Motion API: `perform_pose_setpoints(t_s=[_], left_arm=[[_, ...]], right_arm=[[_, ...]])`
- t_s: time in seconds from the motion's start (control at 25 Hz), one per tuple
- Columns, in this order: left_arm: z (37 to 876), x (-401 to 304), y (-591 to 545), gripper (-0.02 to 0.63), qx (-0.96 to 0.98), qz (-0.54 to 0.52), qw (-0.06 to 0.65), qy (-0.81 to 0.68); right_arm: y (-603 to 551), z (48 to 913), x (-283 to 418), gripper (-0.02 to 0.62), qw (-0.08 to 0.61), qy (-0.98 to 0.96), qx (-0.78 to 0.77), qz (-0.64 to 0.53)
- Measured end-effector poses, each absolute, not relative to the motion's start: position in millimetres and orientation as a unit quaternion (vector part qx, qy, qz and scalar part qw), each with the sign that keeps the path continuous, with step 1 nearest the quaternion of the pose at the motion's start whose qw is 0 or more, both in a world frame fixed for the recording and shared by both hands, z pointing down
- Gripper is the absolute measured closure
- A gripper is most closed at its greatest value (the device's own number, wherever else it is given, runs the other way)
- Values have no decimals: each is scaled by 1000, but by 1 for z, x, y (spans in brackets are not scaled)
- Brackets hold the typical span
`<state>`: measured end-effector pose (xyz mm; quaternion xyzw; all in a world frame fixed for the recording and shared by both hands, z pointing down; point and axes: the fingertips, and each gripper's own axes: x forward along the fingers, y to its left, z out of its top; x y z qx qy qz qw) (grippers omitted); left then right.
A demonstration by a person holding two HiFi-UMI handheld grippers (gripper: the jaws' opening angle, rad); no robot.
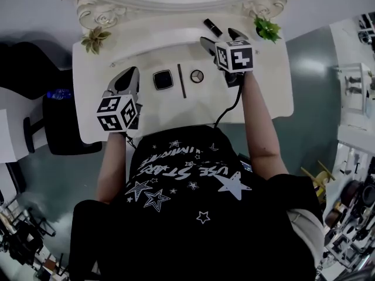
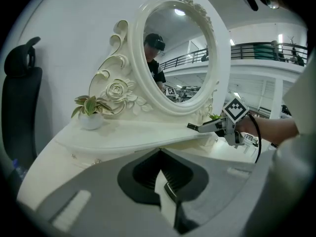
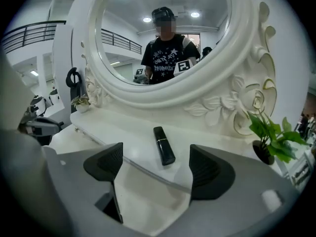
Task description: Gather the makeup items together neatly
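Right claw (image 3: 156,164) wide. The lipstick (image 3: 164,145) looks light and slick (may roll) — grip mid-barrel. Left claw (image 2: 160,154) seemingly closed, empty.

White vanity table (image 1: 266,98) sits below the fingers of right gripper (image 3: 157,167). Ornate mirror (image 3: 232,78) dead ahead of them, potted plant (image 3: 270,137) to their right. Second plant (image 2: 91,110) and black chair (image 2: 19,98) sit left of left gripper (image 2: 163,179) fingers.

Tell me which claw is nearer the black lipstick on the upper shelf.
Right. The right claw hovers open just in front of the lipstick, aimed at it. The left claw is far off, over the table's left side.
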<state>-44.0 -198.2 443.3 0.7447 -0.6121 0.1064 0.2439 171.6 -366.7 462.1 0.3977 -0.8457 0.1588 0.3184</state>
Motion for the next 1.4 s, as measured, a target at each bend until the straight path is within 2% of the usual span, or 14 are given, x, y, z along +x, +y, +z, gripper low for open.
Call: perform_pose_setpoints(t_s=[0.44,1.16,1.28,1.4], left_arm=[[448,-28,-209,604,725,108,251,-632],[458,-16,-209,604,689,97,264,-667],[458,-14,-207,604,688,95,263,-669],[457,-11,-205,604,693,95,262,-665]], right_arm=[[-394,467,161,268,337,-858,359,144],[-400,477,154,405,380,-866,300,127],[-397,477,151,463,385,-867,291,121],[-396,477,151,465,387,-865,295,123]])
